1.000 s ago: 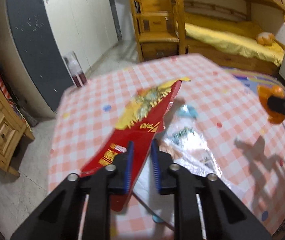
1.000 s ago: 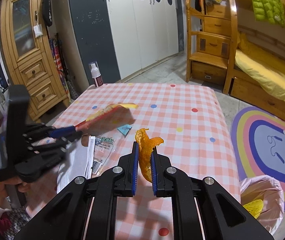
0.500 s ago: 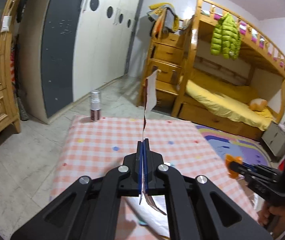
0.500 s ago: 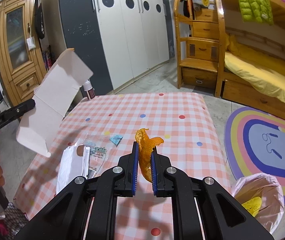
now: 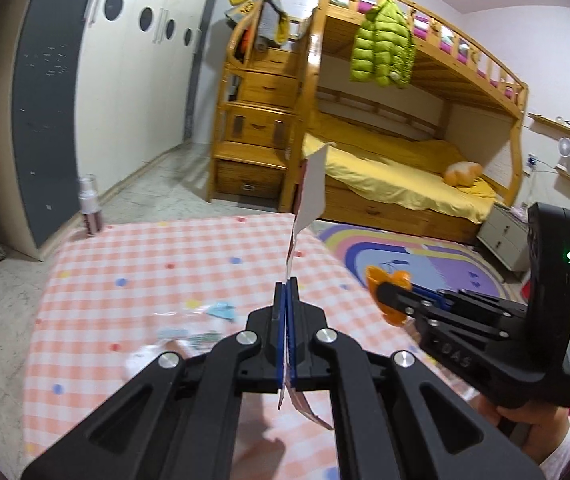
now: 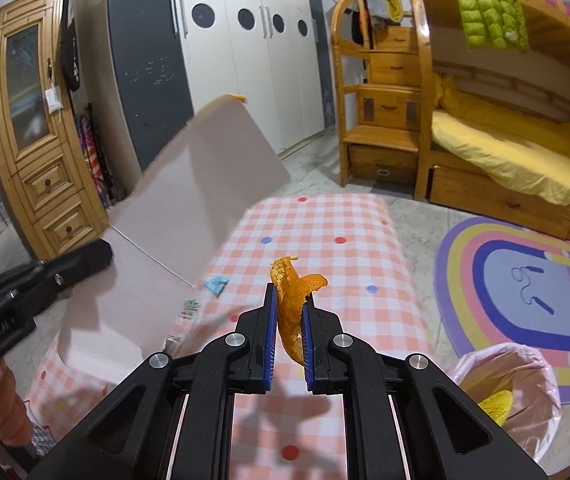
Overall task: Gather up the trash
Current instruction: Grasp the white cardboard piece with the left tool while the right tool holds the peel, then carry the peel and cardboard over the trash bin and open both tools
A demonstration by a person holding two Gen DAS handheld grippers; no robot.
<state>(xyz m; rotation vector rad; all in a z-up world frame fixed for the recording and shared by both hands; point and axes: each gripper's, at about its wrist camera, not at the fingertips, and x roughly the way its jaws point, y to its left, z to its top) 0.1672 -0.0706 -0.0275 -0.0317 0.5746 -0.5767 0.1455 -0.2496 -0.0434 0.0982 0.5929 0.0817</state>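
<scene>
A: Item one, far left?

B: A wooden cabinet (image 6: 41, 152) with drawers is recorded against the wall, and beside it a grey and white wardrobe (image 6: 221, 52) with round cut-outs. A small bottle (image 5: 89, 210) is noted on the floor past the table's far corner.

A: On the table?

B: A checked tablecloth (image 6: 325, 248) with coloured dots is listed. Clear plastic wrappers (image 5: 189, 334) and a small blue paper scrap (image 5: 223, 310) are found lying on it, left of centre.

A: The left gripper?

B: The left gripper (image 5: 287, 292) is seen fully closed, its pads clamped on a flattened carton (image 5: 311, 188), which is held edge-on and raised clear above the table. In the right wrist view its plain inner face (image 6: 189, 216) is shown, slightly blurred.

A: The right gripper?

B: The right gripper (image 6: 288, 300) is seen nearly closed, a curled orange peel (image 6: 291, 296) being pinched between its blue pads and held above the table's right part.

A: Further right?

B: A bin lined with a pink bag (image 6: 513, 380) is recorded on the floor beside the table, something yellow being visible inside. A rainbow rug (image 6: 525, 272) and a wooden bunk bed (image 5: 405, 128) with yellow bedding are entered last.
</scene>
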